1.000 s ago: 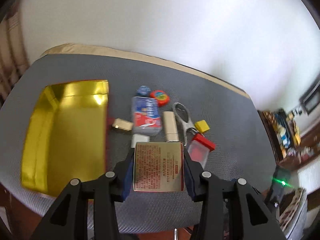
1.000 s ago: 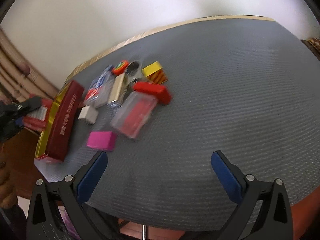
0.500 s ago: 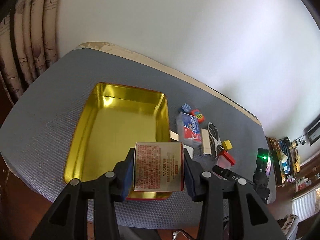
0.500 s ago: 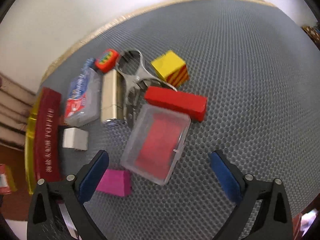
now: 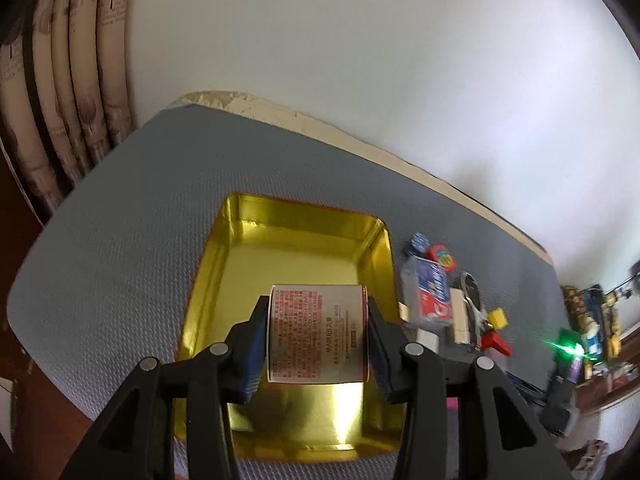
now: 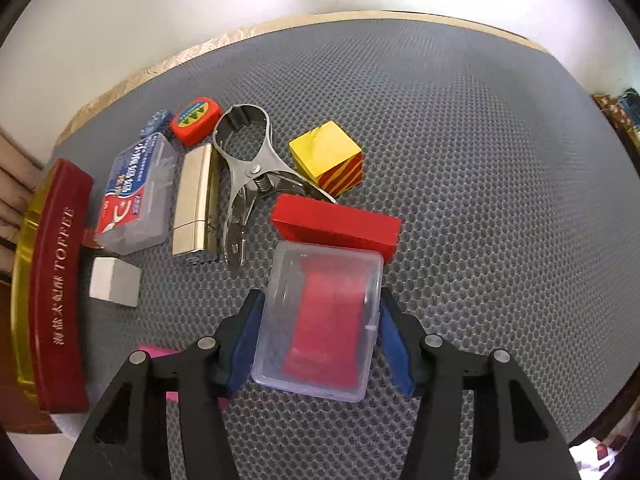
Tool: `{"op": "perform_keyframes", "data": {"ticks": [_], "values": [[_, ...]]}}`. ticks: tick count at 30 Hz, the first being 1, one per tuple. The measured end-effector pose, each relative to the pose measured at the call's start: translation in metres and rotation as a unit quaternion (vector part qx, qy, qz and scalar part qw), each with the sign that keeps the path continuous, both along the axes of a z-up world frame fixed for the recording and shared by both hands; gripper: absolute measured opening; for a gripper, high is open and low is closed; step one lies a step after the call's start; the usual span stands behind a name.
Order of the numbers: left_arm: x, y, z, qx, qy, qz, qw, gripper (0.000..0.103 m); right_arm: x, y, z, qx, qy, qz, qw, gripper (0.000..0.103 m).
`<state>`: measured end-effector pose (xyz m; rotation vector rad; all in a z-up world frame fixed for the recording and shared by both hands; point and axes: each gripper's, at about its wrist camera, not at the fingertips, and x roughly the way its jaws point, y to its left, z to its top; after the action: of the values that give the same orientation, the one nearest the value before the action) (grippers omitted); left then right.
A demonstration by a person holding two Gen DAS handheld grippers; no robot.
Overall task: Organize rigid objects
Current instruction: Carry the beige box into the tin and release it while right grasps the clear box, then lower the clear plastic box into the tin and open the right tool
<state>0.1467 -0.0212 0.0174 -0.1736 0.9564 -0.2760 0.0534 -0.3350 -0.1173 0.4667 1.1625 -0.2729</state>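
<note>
Shifted since the earlier frames: left gripper [image 5: 318,340], clenching a cream carton [image 5: 318,336] with red print, is now hovering over the gold tin [image 5: 208,280], whose floor is lying bare around it. Right gripper [image 6: 318,338] jaws have just been closing about the clear plastic case [image 6: 320,320] with its red insert, both pads meeting its sides. Just beyond: red block [image 6: 336,226], yellow striped cube [image 6: 328,158], metal clip [image 6: 248,168]. Open grey mat [image 6: 480,200] is stretching rightward to its far edge.

Small cream carton with red print [image 5: 318,334] reads "MARUBI" along one side; remaining text too fine to read. Dark red side wall of the gold tin tray [image 6: 60,280] reads "TOFFEE", gold letters.
</note>
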Motion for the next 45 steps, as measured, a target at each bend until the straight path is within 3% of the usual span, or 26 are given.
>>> {"op": "perform_keyframes", "data": {"ticks": [3,9,16,20,24,27,31,33,36,41,45], "values": [[0.012,-0.002,-0.002,0.01,-0.013,-0.003,0.9999,0.045,-0.01,-0.007,0.004,0.026,-0.017,0.011,0.999,0.052],[0.041,0.007,-0.011,-0.001,0.007,0.004,1.0,0.045,-0.033,-0.012,0.014,0.026,-0.027,0.024,0.999,0.052],[0.077,0.006,-0.025,0.013,0.013,0.001,0.9998,0.046,-0.062,-0.017,0.033,0.023,-0.041,0.035,0.998,0.052],[0.099,-0.001,-0.042,0.03,0.039,-0.006,0.9988,0.049,-0.061,-0.01,0.046,0.011,-0.053,0.05,0.997,0.052],[0.109,-0.003,-0.049,0.091,0.033,0.014,0.9952,0.051,-0.062,-0.001,0.062,0.02,-0.07,0.073,0.995,0.052],[0.099,0.004,-0.039,0.108,0.02,0.039,0.9931,0.052,-0.052,0.012,0.076,0.029,-0.084,0.095,0.992,0.052],[0.05,0.036,-0.01,0.021,0.0,0.084,0.9963,0.052,-0.03,0.044,0.107,0.033,-0.116,0.143,0.982,0.052],[0.022,0.049,0.001,0.009,-0.008,0.115,0.9933,0.054,-0.01,0.065,0.122,0.042,-0.138,0.177,0.974,0.052],[-0.027,0.062,0.009,0.025,-0.007,0.154,0.9878,0.06,0.021,0.105,0.14,0.069,-0.17,0.235,0.955,0.052],[-0.089,0.085,-0.002,0.039,-0.024,0.201,0.9786,0.06,0.079,0.161,0.135,0.089,-0.157,0.287,0.941,0.052],[-0.095,0.095,-0.01,0.045,-0.032,0.222,0.9735,0.06,0.115,0.186,0.112,0.075,-0.129,0.294,0.944,0.052]]}}
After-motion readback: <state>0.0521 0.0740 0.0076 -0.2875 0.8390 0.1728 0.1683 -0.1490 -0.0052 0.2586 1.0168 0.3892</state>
